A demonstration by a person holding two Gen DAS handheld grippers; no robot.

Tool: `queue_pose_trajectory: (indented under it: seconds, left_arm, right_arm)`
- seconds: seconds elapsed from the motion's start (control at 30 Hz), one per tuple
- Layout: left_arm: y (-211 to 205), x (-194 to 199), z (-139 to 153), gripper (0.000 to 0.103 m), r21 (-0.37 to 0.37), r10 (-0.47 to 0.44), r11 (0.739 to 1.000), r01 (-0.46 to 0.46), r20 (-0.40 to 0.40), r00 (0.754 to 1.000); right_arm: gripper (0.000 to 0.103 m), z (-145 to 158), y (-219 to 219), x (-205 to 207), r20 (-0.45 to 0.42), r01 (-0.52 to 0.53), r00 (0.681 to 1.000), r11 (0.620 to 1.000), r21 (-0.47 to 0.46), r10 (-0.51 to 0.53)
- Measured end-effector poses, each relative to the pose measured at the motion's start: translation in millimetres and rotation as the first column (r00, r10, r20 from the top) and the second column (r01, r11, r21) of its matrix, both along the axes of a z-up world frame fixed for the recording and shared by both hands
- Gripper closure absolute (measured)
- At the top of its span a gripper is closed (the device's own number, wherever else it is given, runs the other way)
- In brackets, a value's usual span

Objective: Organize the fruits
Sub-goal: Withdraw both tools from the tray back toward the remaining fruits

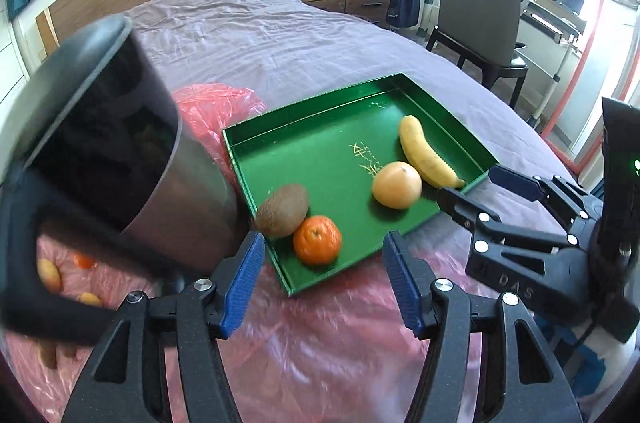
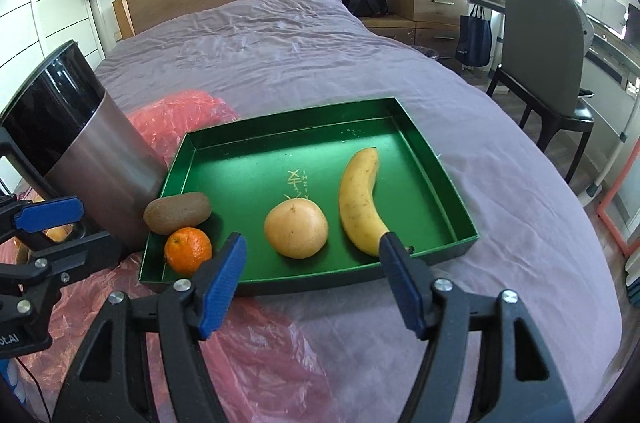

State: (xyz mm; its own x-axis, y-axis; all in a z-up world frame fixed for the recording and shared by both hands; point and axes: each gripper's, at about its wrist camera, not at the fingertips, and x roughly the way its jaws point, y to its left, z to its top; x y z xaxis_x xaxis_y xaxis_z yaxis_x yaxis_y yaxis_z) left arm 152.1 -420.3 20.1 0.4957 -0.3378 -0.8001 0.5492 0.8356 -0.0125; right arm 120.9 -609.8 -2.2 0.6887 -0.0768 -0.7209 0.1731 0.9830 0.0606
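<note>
A green tray (image 2: 256, 127) lies on the purple bed and holds a banana (image 2: 360, 199), a pale round fruit (image 2: 296, 231), a mandarin (image 2: 188, 249) and a kiwi (image 2: 178, 213). The kiwi and mandarin touch at the tray's near left corner. In the left wrist view the same banana (image 1: 424, 153), pale fruit (image 1: 397, 185), mandarin (image 1: 317, 239) and kiwi (image 1: 282, 209) show. My left gripper (image 1: 324, 239) hangs open over the tray's near edge, with nothing between its pads. My right gripper (image 2: 313, 237) is open and empty above the near rim, by the banana's stem end.
A steel bin (image 2: 100, 159) with a black lining stands against the tray's left side. Pink plastic bags (image 2: 256, 355) lie under and in front of the tray, and more fruit (image 1: 48, 275) shows through the plastic at the left. A chair (image 2: 544, 59) and desk stand beside the bed.
</note>
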Motion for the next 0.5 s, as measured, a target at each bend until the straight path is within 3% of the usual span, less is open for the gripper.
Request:
queue_pose_trajectory:
  seconds: [0.23,0.5]
  left_arm:
    - [41.6,-49.1,16.8,0.042,0.010,0.001,1.000,-0.001,0.055,0.998]
    - [107.3,-78.8,19.8,0.040,0.004,0.076,0.997,-0.077,0.071,0.995]
  right_arm:
    - [0.033,25.8,25.6,-41.0,0.023,-0.008,1.000,1.000,-0.008,0.008]
    - [0.033,39.5,68.8,-78.1,0.031,-0.052,0.998,0.999,-0.001,0.052]
